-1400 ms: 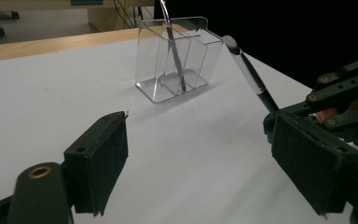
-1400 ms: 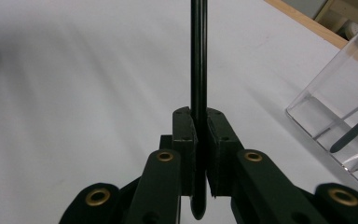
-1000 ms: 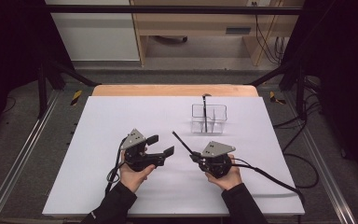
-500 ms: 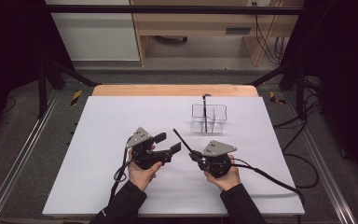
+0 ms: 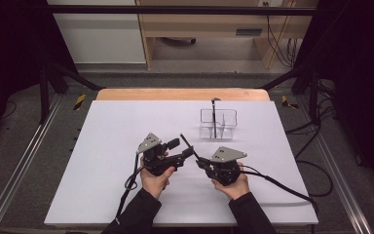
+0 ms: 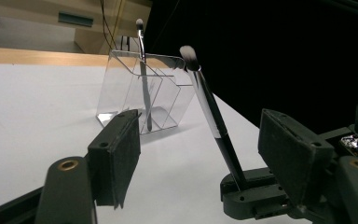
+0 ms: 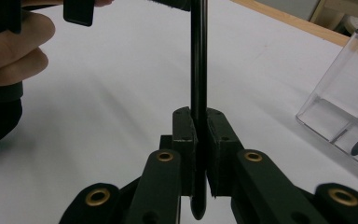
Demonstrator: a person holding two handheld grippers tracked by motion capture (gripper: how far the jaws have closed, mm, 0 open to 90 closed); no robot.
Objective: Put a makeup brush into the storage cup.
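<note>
My right gripper (image 5: 200, 161) (image 7: 200, 126) is shut on the black handle of a makeup brush (image 5: 189, 147) (image 7: 198, 70), which slants up and to the left with its bristle tip (image 6: 189, 52) raised. My left gripper (image 5: 180, 147) (image 6: 203, 123) stands open with one jaw on either side of that brush (image 6: 214, 121); its jaws have just been closing, and the pads are still apart from the handle. A clear plastic organizer (image 5: 218, 123) (image 6: 168, 100) (image 7: 349, 93) stands farther back on the white table (image 5: 117, 126) and holds a second brush (image 5: 214, 117) (image 6: 142, 70) upright.
A wooden strip (image 5: 175, 94) runs along the table's far edge. Metal rails (image 5: 24, 165) flank the table on both sides. Cables (image 5: 282, 185) trail from both grippers across the near part of the white surface. A wooden bench (image 5: 209, 29) stands behind.
My left gripper has moved to the right, up to the raised brush, and its jaws now stand around it and closer together. The right hand has kept still.
</note>
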